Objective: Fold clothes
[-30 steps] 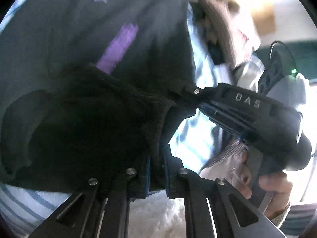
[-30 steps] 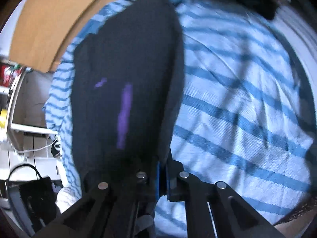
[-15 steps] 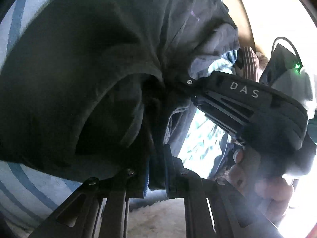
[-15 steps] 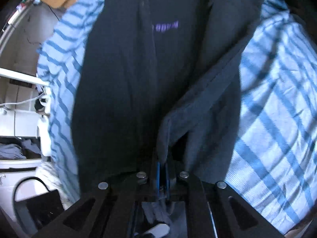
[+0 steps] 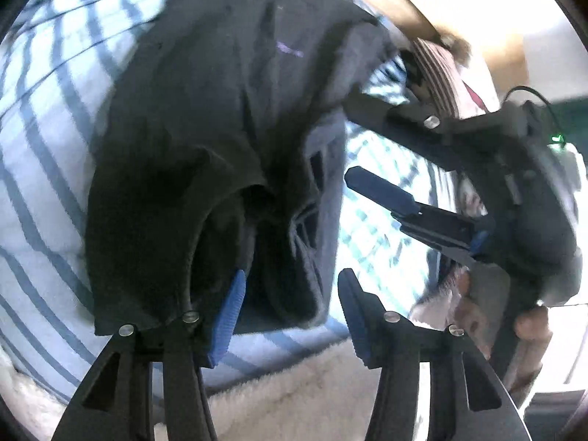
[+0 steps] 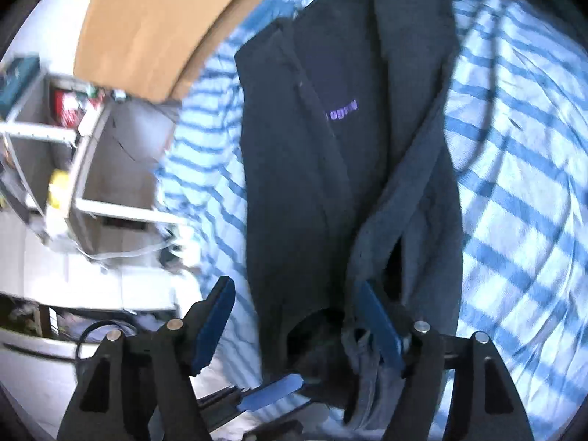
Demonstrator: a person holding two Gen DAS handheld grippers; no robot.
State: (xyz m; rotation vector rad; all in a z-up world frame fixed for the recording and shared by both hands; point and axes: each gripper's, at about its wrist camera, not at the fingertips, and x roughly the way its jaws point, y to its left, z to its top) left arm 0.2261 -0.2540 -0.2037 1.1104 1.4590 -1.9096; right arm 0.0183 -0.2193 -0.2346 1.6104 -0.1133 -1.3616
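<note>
Left wrist view. Your left gripper [image 5: 290, 301] stands about half open, its jaws having just been opening; the blue ribbed pads [image 5: 229, 316] press on nothing. The dark garment [image 5: 205, 128] lies folded lengthwise on the blue-striped bedsheet [image 5: 40, 183], its near hem reaching down between and just ahead of your fingers, loose from both pads. A small purple print [image 5: 288, 48] shows on its upper part. To the right, your right gripper [image 5: 367, 147] enters the picture, jaws parted, with its upper finger at the garment's right edge and its lower blue-padded finger [image 5: 382, 191] clear of the cloth. Your right hand [image 5: 492, 327] grasps its handle at the lower right. A white fleecy cover [image 5: 294, 386] lies along the near edge of the bed.

Right wrist view. Your right gripper [image 6: 297, 316] is wide open, its jaws likewise having just been opening. The garment [image 6: 312, 191] lies flat on the striped sheet [image 6: 522, 202], running away from you, with the purple lettering [image 6: 341, 110] near its middle. Its near end sits between your fingers; the right pad [image 6: 375, 319] lies against a grey fold of cloth, but nothing is pinched. A blue pad of your left gripper [image 6: 272, 393] shows low in the frame. A white shelf unit [image 6: 73, 169] and a tan headboard [image 6: 147, 18] stand to the left, blurred.
</note>
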